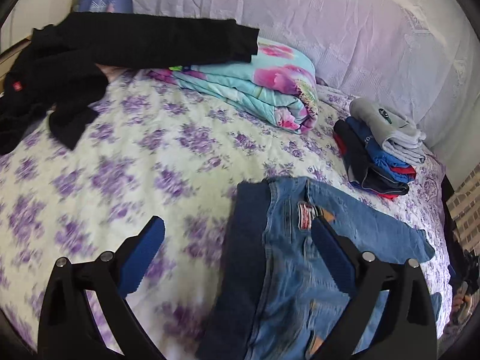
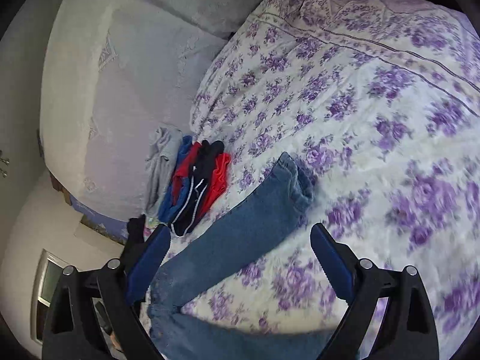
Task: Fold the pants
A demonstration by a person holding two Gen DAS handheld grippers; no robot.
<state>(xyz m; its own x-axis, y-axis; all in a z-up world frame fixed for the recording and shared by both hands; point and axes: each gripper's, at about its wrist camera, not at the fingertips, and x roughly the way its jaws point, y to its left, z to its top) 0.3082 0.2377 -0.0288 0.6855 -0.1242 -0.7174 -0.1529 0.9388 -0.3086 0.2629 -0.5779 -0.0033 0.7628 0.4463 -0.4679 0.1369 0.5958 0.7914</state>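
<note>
Blue jeans (image 1: 288,258) lie on the purple-flowered bedspread (image 1: 135,162), waist end with a red label toward the far side, one half folded over in darker denim on the left. My left gripper (image 1: 238,234) is open and empty just above them; its right finger (image 1: 333,258) is over the denim. In the right wrist view a jeans leg (image 2: 240,225) runs diagonally across the bedspread (image 2: 375,150), its cuff bunched at the far end. My right gripper (image 2: 238,243) is open and empty above that leg.
A stack of folded clothes (image 1: 378,147), grey on top of blue, red and black, sits at the right; it also shows in the right wrist view (image 2: 192,186). A folded turquoise floral quilt (image 1: 258,90) and black garments (image 1: 90,54) lie at the back. A pale headboard cover (image 1: 330,24) stands behind.
</note>
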